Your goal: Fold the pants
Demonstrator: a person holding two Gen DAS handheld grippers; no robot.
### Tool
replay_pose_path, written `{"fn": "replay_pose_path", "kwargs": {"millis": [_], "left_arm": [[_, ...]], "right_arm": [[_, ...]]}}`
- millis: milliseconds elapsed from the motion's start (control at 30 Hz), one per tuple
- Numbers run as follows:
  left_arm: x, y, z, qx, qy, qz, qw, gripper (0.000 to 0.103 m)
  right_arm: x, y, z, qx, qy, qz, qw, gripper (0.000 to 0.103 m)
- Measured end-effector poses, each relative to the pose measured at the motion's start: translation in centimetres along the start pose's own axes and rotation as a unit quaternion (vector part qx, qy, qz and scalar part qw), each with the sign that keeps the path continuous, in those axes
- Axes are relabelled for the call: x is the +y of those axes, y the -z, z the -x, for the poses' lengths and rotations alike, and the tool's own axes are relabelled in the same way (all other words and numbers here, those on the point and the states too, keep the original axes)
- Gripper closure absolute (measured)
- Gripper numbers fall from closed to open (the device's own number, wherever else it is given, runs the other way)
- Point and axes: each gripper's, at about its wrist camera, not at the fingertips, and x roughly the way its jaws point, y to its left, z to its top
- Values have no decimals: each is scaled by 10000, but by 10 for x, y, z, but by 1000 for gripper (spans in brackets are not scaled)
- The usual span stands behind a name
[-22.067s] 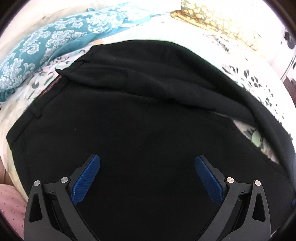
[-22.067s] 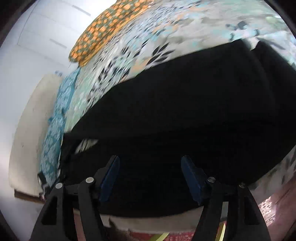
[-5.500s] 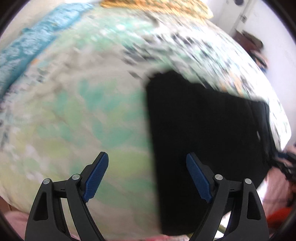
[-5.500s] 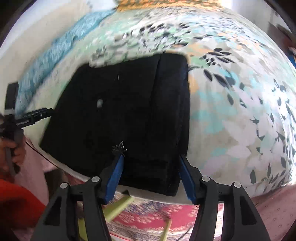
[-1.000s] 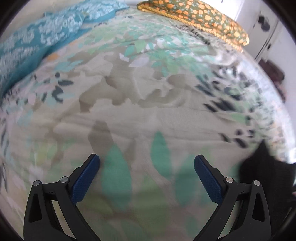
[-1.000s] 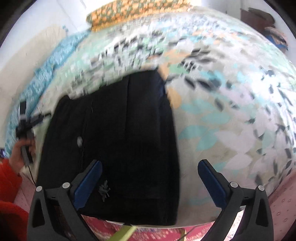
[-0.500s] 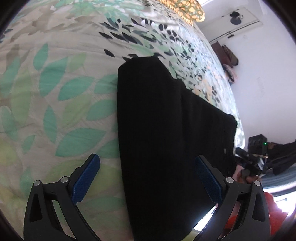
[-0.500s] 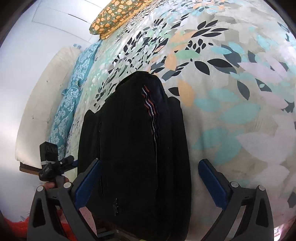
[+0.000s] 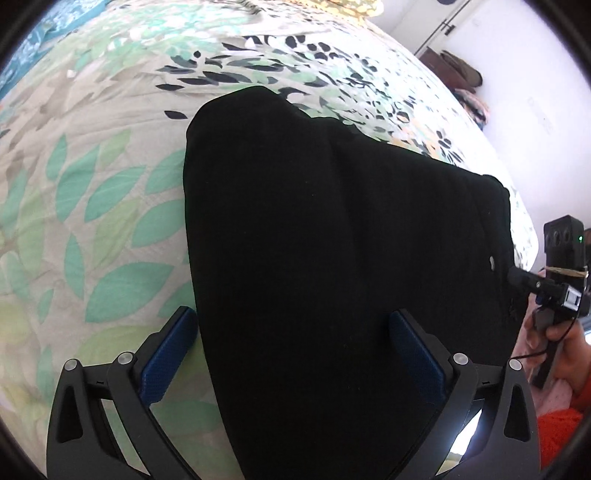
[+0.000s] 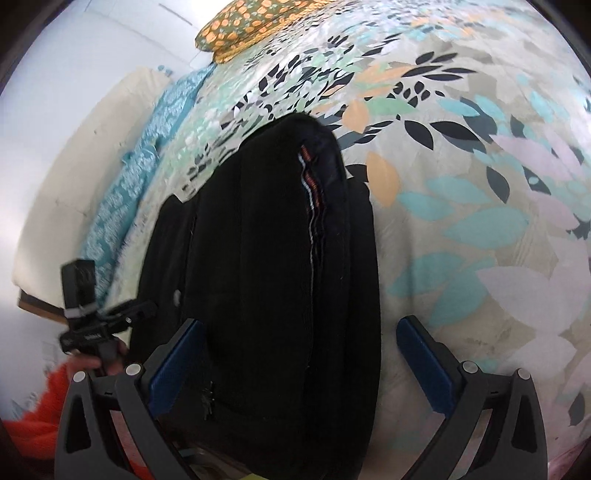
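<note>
An orange-patterned pillow [image 10: 258,26] and a teal one [image 10: 144,173] lie well beyond. The folded black pants [image 9: 332,258] rest on the leaf-print bedspread [image 9: 92,184], between the wide-open jaws of both the left gripper [image 9: 291,354] and the right gripper [image 10: 295,365].

Black pants [image 9: 332,258] lie folded flat on the bedspread [image 9: 92,184].

Home bedroom: bedspread [image 9: 92,177], pillow [image 10: 251,26]
</note>
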Motion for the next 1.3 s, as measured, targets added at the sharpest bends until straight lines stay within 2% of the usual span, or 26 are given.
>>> {"fn": "replay_pose_path", "kwargs": {"millis": [133,367,500,600,667,733,800,933,1033,1067,1100,1133,1167,1200,1233,1267,1300], "left_arm": [[3,-1,-1,41,112,-44,9999,0],[3,0,-1,117,190,-171,9996,0],[5,-1,-1,100,238,-60,9996,0],[4,0,1,195,306,-311,9989,1],[14,-3,10,256,405,-90,9988,1],[32,-1,18,194,775,432,9959,1],[42,2,20,190,1056,689,9918,1],[44,4,17,123,1188,802,9896,1],[34,6,11,78,1321,842,9876,1],[30,6,8,104,1406,811,9867,1],[25,8,6,120,1449,775,9863,5],[17,9,6,118,1291,720,9889,10],[12,10,7,136,1010,650,9927,37],[10,11,9,149,740,597,9954,51],[11,12,13,111,809,698,9942,61],[15,13,19,72,1007,888,9909,75],[18,13,25,29,1108,1005,9887,79]], "right_arm": [[-2,0,0,6,62,-115,9999,0],[3,-4,-2,289,325,-174,9989,0],[3,-5,-3,337,286,-108,9990,0],[4,-10,-3,544,242,52,9982,0],[5,-12,1,582,246,51,9980,1],[-1,-11,9,453,62,-165,9988,1],[-9,-8,11,426,-271,-363,9981,1],[-16,-9,2,484,-538,-287,9970,4],[-11,-13,-9,614,-1083,-296,9918,9],[-6,-12,-12,659,-1065,-140,9920,9],[-2,-11,-14,698,-1038,32,9921,9],[2,-10,-14,716,-1007,211,9921,13],[2,-9,-12,709,-949,262,9926,36],[-1,-9,-11,710,-1075,164,9915,48],[-2,-8,-9,667,-1148,123,9911,52],[3,-8,-6,609,-1106,246,9917,56],[11,-9,-4,555,-1058,385,9921,58]]}}
